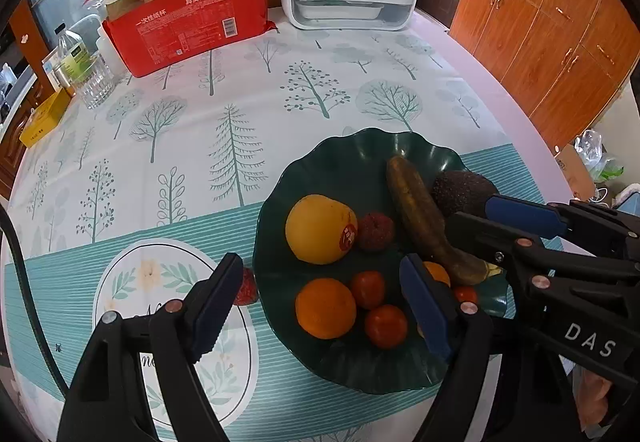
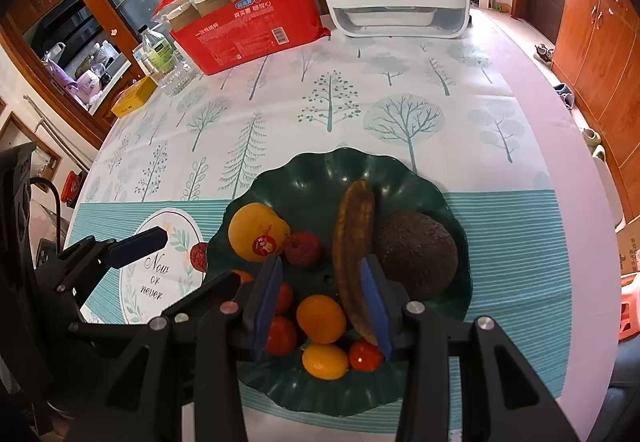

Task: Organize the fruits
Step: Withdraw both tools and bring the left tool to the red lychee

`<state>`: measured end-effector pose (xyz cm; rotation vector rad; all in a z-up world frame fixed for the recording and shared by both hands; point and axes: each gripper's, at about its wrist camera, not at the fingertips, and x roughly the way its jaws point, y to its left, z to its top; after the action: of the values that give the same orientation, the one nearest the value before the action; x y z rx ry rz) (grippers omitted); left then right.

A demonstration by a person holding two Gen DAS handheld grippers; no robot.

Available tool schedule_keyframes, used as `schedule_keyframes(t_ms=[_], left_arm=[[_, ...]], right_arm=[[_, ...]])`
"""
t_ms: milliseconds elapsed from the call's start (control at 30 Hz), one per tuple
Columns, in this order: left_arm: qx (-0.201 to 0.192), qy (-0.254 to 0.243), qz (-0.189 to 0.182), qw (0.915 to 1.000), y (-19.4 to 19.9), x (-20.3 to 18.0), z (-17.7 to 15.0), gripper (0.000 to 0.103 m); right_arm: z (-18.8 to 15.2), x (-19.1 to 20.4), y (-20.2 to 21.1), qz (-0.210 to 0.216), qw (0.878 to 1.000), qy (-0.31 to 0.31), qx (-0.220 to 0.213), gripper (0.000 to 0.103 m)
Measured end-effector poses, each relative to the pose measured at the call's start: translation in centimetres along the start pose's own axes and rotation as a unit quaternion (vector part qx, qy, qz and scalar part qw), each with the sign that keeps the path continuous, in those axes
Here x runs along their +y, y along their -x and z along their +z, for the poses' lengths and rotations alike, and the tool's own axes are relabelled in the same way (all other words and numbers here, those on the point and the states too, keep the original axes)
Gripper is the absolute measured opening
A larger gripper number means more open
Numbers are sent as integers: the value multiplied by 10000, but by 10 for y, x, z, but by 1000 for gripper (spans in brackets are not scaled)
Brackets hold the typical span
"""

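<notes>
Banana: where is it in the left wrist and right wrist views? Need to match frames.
Left wrist: the banana lies right of centre in the green plate, running diagonally, with the avocado to its right.
Right wrist: the banana stands near-vertical at centre, its lower end behind the right tool's right finger.
Shared landmark: the yellow fruit with the red sticker, left of the banana in both.

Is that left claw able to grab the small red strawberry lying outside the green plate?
Probably yes. The left gripper is open, and the small red strawberry lies on the tablecloth beside the dark green wavy plate, right by its left finger, with nothing covering it.
</notes>
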<state>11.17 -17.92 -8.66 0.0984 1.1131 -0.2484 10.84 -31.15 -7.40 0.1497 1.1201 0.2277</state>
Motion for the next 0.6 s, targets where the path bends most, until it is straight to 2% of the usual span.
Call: schedule_keyframes(t_ms=[600], left_arm=[[-14, 135, -24, 9999, 12, 15, -23, 79]], right_arm=[[-18, 10, 12, -193, 9998, -25, -63, 42]])
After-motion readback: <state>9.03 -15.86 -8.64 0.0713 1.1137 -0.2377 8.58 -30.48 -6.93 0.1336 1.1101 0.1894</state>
